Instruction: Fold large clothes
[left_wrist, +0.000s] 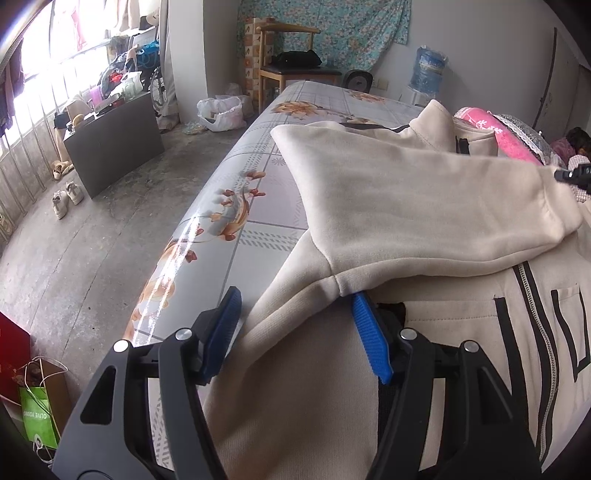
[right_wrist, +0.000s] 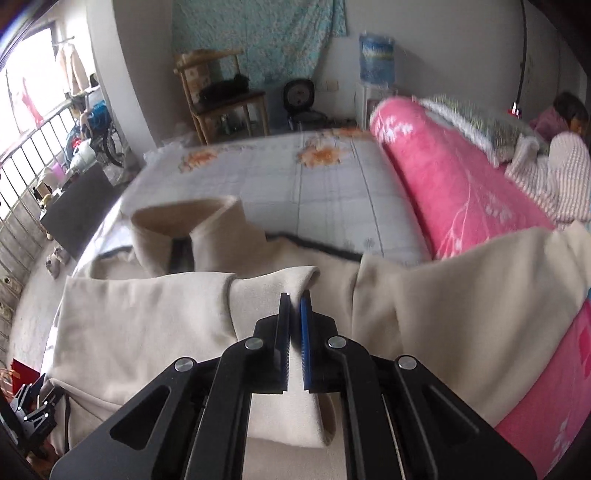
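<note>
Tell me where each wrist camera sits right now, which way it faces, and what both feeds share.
Left wrist: rides behind the left tongs, angled down over the jacket at the bed's edge, facing the chair; its blue pads straddle the jacket, apart.
Right wrist: rides behind the right tongs, angled down across the jacket's sleeve cuff, facing the pink blanket; pads pinched on the cuff.
Shared: jacket, bed, chair, water jug, pink blanket.

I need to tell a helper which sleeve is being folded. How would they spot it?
On the bed lies a cream jacket. The sleeve is the one folded across its chest, its cuff pinched in the right tongs. The other sleeve lies against the pink blanket.
</note>
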